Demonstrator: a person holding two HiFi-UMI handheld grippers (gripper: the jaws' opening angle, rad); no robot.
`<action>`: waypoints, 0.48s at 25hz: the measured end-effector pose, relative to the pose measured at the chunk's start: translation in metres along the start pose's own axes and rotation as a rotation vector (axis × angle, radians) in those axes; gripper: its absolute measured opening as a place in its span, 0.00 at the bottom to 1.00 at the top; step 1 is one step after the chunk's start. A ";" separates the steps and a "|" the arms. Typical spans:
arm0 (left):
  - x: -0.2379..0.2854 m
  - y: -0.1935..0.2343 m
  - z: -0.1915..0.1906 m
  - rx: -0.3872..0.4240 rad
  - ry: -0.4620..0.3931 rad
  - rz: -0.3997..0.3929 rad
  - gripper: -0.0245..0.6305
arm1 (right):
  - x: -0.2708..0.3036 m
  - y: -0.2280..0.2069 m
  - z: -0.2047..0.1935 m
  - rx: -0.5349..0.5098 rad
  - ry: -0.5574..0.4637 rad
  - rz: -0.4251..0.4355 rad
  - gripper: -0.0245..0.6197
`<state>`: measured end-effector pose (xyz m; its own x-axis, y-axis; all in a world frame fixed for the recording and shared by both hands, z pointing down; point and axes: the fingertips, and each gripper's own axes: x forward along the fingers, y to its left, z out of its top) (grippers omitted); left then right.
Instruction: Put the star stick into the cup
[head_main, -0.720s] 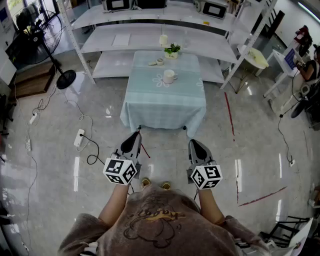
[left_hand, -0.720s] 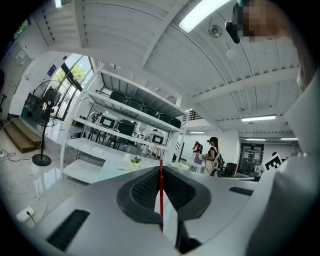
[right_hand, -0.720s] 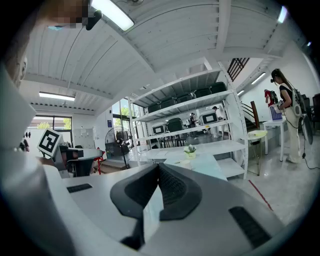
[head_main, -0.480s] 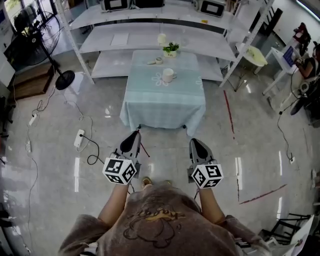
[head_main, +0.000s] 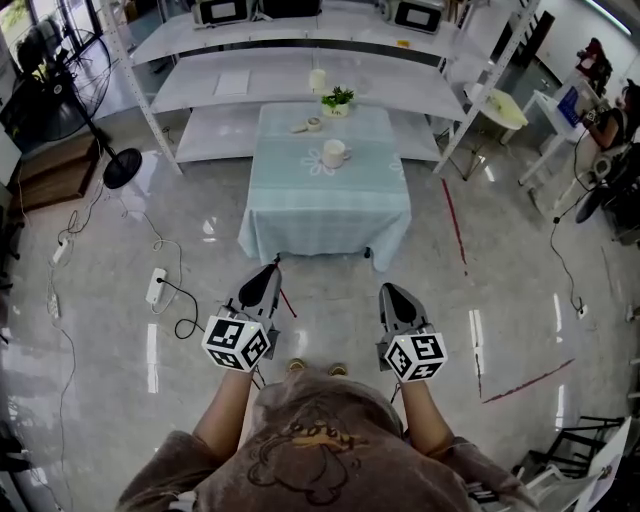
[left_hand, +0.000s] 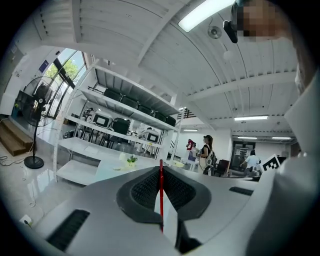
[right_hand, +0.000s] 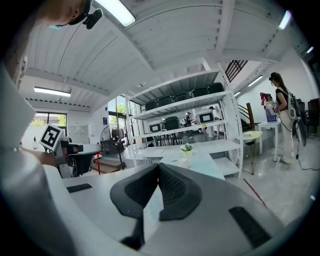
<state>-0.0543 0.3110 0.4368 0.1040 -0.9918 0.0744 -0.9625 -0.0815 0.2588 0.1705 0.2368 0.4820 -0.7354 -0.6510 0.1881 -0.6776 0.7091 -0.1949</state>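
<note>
Left gripper (head_main: 262, 284) clamped on thin red star stick (left_hand: 161, 197), long axis upright across pads, star end unclear; right gripper (head_main: 392, 297) closed, empty.

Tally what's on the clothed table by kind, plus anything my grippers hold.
Cup: 1
Potted plant: 1
Small pale items: 2
Red stick, clamped in left gripper: 1
Total: 5

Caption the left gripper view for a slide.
Left gripper shut on a thin red stick, pointed toward the distant table and shelves.
</note>
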 end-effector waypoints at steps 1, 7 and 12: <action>0.000 0.002 -0.002 0.008 0.003 -0.010 0.09 | 0.001 0.002 -0.002 0.000 -0.004 -0.006 0.04; 0.009 0.019 -0.005 0.011 0.008 -0.044 0.09 | 0.015 0.009 -0.006 0.008 -0.017 -0.033 0.04; 0.021 0.024 -0.003 0.001 0.011 -0.060 0.09 | 0.024 0.008 0.001 0.014 -0.027 -0.049 0.04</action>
<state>-0.0746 0.2882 0.4472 0.1641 -0.9840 0.0699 -0.9547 -0.1406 0.2622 0.1478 0.2263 0.4839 -0.7010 -0.6922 0.1715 -0.7128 0.6724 -0.1998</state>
